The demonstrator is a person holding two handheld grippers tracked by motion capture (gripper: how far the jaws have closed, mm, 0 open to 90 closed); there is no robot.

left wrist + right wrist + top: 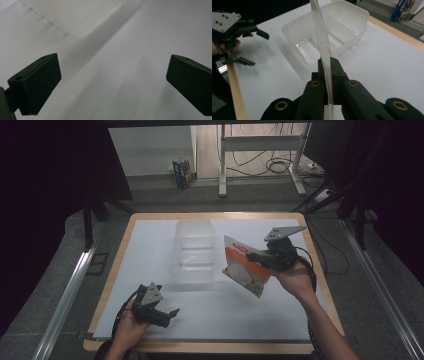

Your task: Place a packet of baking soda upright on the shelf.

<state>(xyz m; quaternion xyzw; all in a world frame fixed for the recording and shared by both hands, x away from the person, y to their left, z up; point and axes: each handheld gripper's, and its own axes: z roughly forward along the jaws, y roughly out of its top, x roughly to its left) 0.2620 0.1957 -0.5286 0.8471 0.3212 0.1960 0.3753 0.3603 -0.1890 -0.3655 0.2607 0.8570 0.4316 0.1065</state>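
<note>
The snack bag (pixel 246 264), orange and white with a clear edge, hangs in the air right of centre in the high view, tilted with its lower corner toward the bottom of the frame, above the white table (pixel 150 270) and not touching it. The right gripper (pixel 264 256) is clamped on the bag's right edge; in the right gripper view the two black jaws stand pressed together on the thin clear film (pixel 324 50), which rises edge-on from between them up the middle of the frame, with a streak of red at the grip. The person's right hand (pixel 295 277) holds that gripper from the lower right, forearm running down to the bottom edge of the high view. Just left of the bag in the high view stands a clear plastic container (pixel 194 251), open at the top, at the centre of the table; the bag's left corner sits close beside its right wall, and whether they touch cannot be told. In the right gripper view the same container (pixel 329 32) lies behind the film in the upper middle. Well apart, at the lower left of the high view, the left gripper (pixel 167 316) rests low over the table in the left hand (pixel 129 327). Its jaws stand wide apart with nothing between them; in the left gripper view only white table surface (pixel 125 87) lies between the two pads.
</note>
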